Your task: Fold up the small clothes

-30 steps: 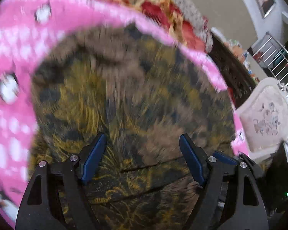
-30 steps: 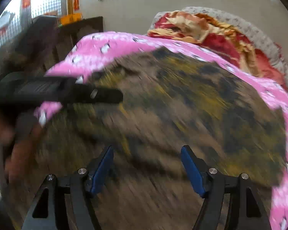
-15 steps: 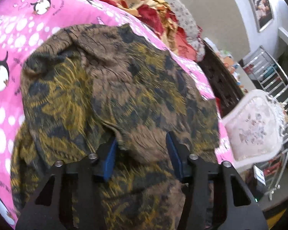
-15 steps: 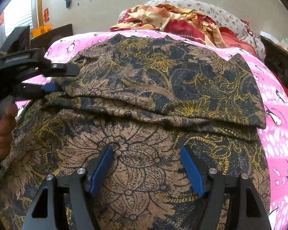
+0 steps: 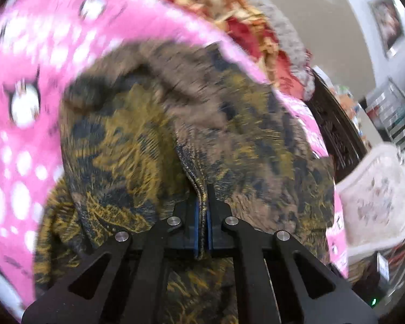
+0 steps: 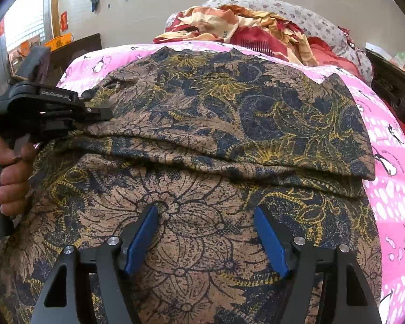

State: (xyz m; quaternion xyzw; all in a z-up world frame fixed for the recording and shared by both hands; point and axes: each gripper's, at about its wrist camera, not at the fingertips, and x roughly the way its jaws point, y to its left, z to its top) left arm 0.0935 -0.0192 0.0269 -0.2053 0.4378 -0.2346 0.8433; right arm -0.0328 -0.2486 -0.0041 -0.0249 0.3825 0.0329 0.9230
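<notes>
A brown garment with a dark blue and yellow floral print [image 6: 229, 124] lies spread on a pink penguin-print sheet [image 6: 391, 183], with one layer folded over across its middle. My left gripper [image 5: 202, 216] is shut on the folded edge of the garment [image 5: 191, 167]; it also shows in the right wrist view [image 6: 94, 113] at the garment's left edge, held by a hand. My right gripper [image 6: 206, 232] is open and empty, just above the near part of the garment.
A heap of red and cream bedding [image 6: 243, 29] lies at the far end of the bed. Dark wooden furniture [image 6: 75, 48] stands at the far left. A cream upholstered chair [image 5: 378, 197] and a dark bed frame [image 5: 334, 135] stand to the right.
My left gripper has closed from open onto the garment's folded edge and is moving, blurring its view. My right gripper has stayed open over the near part of the garment.
</notes>
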